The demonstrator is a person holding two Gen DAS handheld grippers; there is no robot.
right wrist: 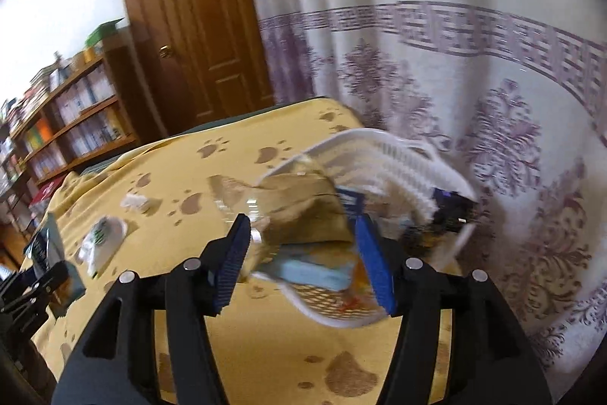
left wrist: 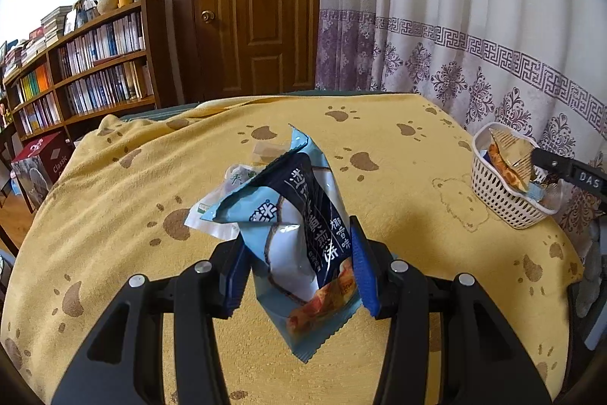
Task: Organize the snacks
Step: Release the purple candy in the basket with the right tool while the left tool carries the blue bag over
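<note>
My left gripper point(left wrist: 299, 253) is shut on a light-blue snack packet point(left wrist: 296, 215) and holds it upright above the yellow paw-print cloth point(left wrist: 398, 154). A white lattice basket point(left wrist: 497, 196) sits at the table's right edge with several snacks in it. My right gripper point(right wrist: 301, 226) is over the basket point(right wrist: 398, 158) with its jaws apart. A tan packet with a clear end point(right wrist: 303, 207) lies loose between its fingers, resting in the basket. In the right wrist view the left gripper point(right wrist: 41, 283) shows at the far left with the blue packet point(right wrist: 49, 245).
A white packet with green print point(right wrist: 102, 238) and a small white one point(right wrist: 134, 202) lie on the cloth left of the basket. A curtain point(left wrist: 455, 25) hangs just behind the basket. A bookshelf point(left wrist: 87, 71), a red box point(left wrist: 45, 154) and a wooden door point(left wrist: 250, 6) stand beyond the table.
</note>
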